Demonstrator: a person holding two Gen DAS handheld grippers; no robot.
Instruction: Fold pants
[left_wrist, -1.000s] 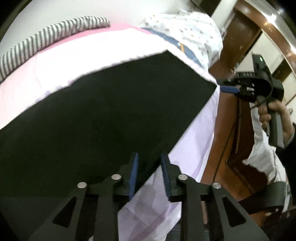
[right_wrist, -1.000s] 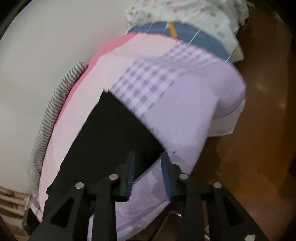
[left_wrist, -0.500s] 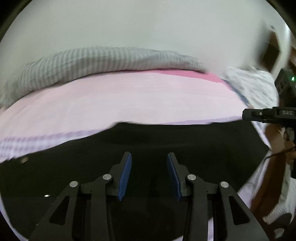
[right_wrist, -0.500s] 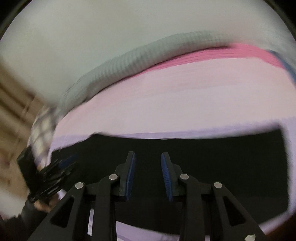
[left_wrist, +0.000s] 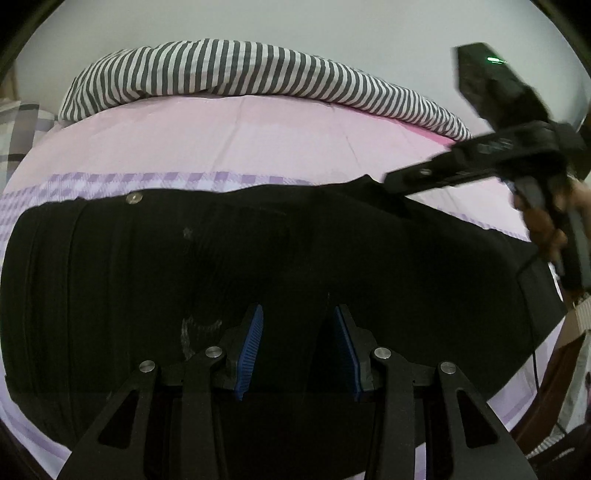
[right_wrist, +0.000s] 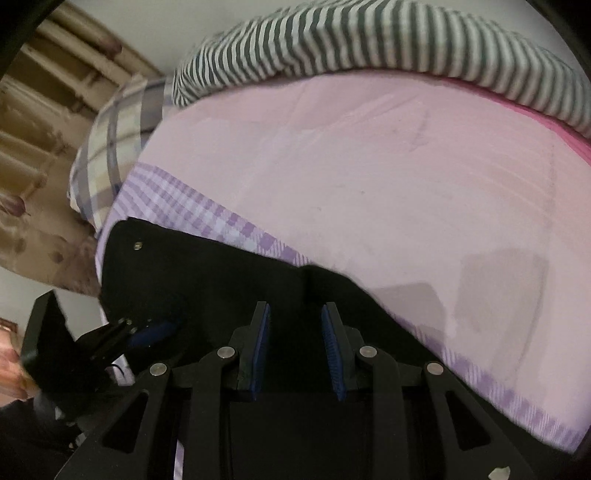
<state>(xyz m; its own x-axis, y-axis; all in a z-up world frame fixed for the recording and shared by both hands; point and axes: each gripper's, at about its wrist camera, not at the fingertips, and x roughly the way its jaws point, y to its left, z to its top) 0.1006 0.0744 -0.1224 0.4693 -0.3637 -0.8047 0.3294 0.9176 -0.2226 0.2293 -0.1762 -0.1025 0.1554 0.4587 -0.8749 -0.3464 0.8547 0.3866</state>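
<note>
Both sets of jaws stand spread with nothing between them. The left gripper (left_wrist: 297, 343) hangs over the middle of the black pants (left_wrist: 147, 277), which lie flat along the near edge of the bed (left_wrist: 258, 147), on its pink and lilac-checked sheet. The right gripper (right_wrist: 295, 339) is over the far edge of the pants, near their raised fold. A striped blanket (left_wrist: 240, 74) lies bunched along the bed's far edge, against the wall.
</note>
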